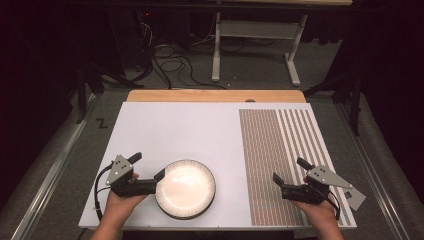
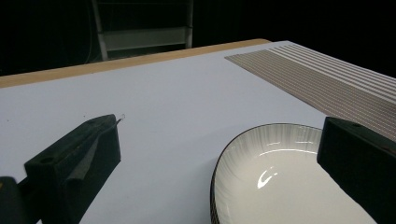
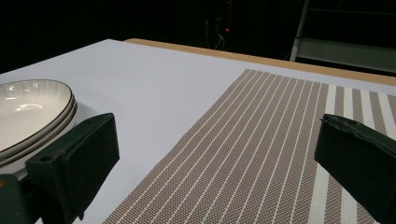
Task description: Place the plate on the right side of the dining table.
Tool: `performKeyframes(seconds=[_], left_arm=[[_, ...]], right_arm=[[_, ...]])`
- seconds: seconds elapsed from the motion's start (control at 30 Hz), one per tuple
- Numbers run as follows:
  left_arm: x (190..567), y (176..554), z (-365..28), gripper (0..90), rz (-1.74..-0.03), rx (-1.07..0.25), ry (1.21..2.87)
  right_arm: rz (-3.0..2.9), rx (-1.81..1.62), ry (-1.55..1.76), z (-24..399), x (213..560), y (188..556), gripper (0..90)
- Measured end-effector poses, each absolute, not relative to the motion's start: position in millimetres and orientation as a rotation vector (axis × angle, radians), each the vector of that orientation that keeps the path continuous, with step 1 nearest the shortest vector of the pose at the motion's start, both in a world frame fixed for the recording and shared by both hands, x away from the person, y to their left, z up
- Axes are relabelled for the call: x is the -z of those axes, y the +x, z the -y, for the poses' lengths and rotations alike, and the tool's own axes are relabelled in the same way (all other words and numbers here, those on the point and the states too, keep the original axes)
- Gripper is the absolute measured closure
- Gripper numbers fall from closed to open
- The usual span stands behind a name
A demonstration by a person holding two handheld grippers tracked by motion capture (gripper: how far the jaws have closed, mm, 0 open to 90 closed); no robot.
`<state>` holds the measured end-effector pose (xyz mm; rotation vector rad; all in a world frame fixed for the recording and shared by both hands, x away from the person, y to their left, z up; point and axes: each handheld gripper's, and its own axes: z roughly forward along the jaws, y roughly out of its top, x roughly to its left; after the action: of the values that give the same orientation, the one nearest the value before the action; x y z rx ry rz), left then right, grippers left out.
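Our left tongs (image 1: 159,176) are spread wide, one jaw over the near-left rim of the white plate (image 1: 185,188) and the other over bare desk (image 1: 190,135), gripping nothing. In the right gripper view the plate looks like a stack of plates, though we cannot tell how many. Our right tongs (image 1: 288,175) are also spread wide and empty, above the brown striped placemat (image 1: 285,165) on the desk's right side, well apart from the plate.
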<state>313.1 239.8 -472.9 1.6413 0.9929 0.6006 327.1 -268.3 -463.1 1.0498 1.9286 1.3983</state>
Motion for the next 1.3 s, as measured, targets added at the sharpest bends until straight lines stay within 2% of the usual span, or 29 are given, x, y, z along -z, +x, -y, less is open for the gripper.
performKeyframes(seconds=[0.6,0.83,0.93,1.03,1.3], left_arm=[[471,315,-237,1.6,-0.986,-0.581,1.682],[467,313,-236,6.2,-0.982,-0.618,1.69],[468,314,-241,6.6,-1.0,-0.61,1.699],[468,313,-245,10.6,-0.994,-0.616,1.693],[469,312,-255,11.2,-1.006,-0.601,1.687]], right_arm=[[-1.921,-1.386,1.057,269,462,327,0.5],[-1.927,-1.366,1.035,265,458,325,0.4],[-1.948,-1.357,1.019,257,458,324,0.5],[-1.978,-1.355,1.0,251,460,325,0.5],[-2.051,-1.346,0.957,230,463,326,1.3]])
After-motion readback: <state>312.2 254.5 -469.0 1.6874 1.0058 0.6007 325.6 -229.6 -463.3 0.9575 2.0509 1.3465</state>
